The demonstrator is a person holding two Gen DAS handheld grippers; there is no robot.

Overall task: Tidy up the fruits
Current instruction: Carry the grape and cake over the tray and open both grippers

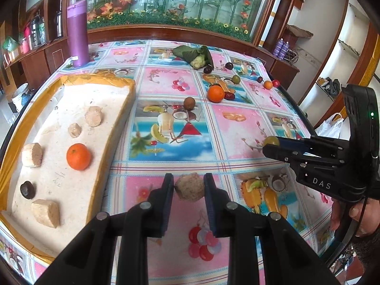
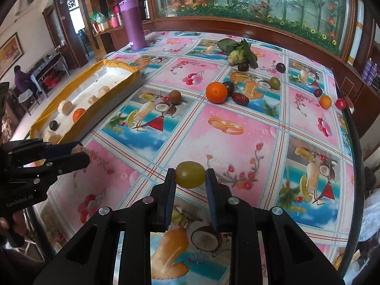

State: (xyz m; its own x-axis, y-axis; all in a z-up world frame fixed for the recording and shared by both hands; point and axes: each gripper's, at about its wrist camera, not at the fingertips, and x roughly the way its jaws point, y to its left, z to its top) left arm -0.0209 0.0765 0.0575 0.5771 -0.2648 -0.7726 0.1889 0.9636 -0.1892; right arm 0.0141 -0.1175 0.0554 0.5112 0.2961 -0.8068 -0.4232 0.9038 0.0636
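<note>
My left gripper [image 1: 189, 187] is shut on a tan, rough round fruit [image 1: 190, 187], held over the table just right of the white tray [image 1: 118, 90]. The tray holds an orange [image 1: 78, 156], a dark fruit [image 1: 28, 189] and several tan pieces. My right gripper [image 2: 190, 175] is shut on a green grape [image 2: 190, 174] above the table's near part; it also shows in the left wrist view [image 1: 270, 146]. The left gripper appears in the right wrist view [image 2: 82, 153]. Loose fruit lies far across the table: a big orange [image 2: 216, 92], a brown fruit [image 2: 175, 97], a red date [image 2: 240, 99].
A purple flask [image 2: 134, 23] stands at the table's far left corner. A leafy cauliflower [image 2: 237, 54] lies at the back. Small fruits [image 2: 325, 101] sit near the right table edge. Wooden cabinets and a glass panel lie behind. A person sits far left.
</note>
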